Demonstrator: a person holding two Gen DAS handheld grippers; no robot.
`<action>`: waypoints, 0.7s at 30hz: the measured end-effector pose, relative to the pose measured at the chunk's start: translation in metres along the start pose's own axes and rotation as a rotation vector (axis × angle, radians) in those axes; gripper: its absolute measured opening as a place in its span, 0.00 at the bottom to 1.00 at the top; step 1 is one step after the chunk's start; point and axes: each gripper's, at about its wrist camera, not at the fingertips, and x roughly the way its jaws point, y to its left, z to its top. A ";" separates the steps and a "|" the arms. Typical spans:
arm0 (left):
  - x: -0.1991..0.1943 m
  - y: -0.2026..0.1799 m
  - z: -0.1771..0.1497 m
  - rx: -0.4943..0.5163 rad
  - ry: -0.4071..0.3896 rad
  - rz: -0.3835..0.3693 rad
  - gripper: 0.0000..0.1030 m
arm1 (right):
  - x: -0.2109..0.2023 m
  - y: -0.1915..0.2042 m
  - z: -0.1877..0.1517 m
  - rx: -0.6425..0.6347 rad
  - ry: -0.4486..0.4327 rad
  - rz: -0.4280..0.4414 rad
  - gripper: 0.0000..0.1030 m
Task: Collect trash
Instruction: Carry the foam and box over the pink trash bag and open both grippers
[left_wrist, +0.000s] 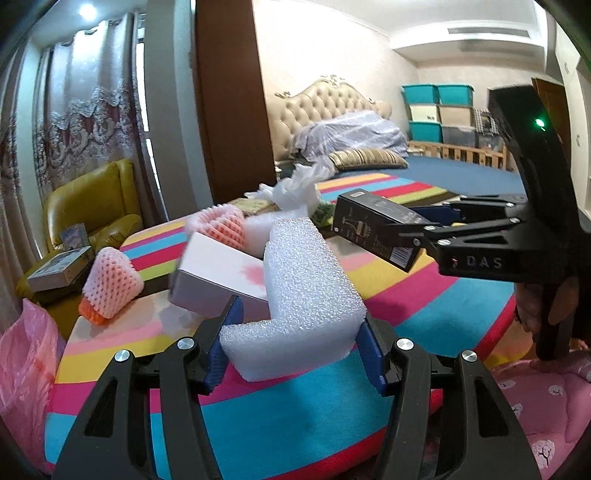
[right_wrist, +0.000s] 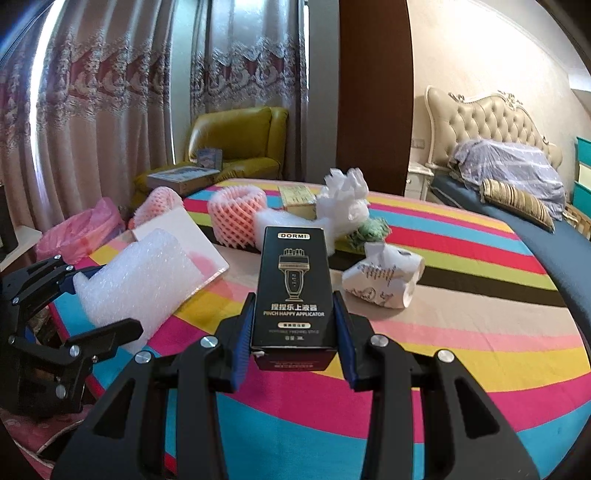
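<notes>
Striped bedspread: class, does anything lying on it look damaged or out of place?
Yes. A crumpled white printed paper cup lies crushed on its side on the striped bedspread, among pink foam fruit nets and a tilted white flat box.

Black box (right_wrist: 293, 284) between clamping jaws

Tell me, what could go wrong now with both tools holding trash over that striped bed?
The left tool pinches only one end of the soft white foam piece, so it could bend and slip out. The right tool grips just the bottom of the black box, which might tip. The pink bag sits off the bed's edge, so drops could miss.
</notes>
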 end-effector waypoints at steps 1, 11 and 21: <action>-0.001 0.002 0.000 -0.007 -0.005 0.006 0.54 | -0.002 0.002 0.000 -0.005 -0.007 0.004 0.37; -0.025 0.030 -0.004 -0.092 -0.065 0.134 0.54 | -0.015 0.036 0.005 -0.123 -0.073 0.047 0.37; -0.050 0.069 -0.018 -0.167 -0.051 0.247 0.54 | -0.009 0.069 0.018 -0.215 -0.059 0.130 0.37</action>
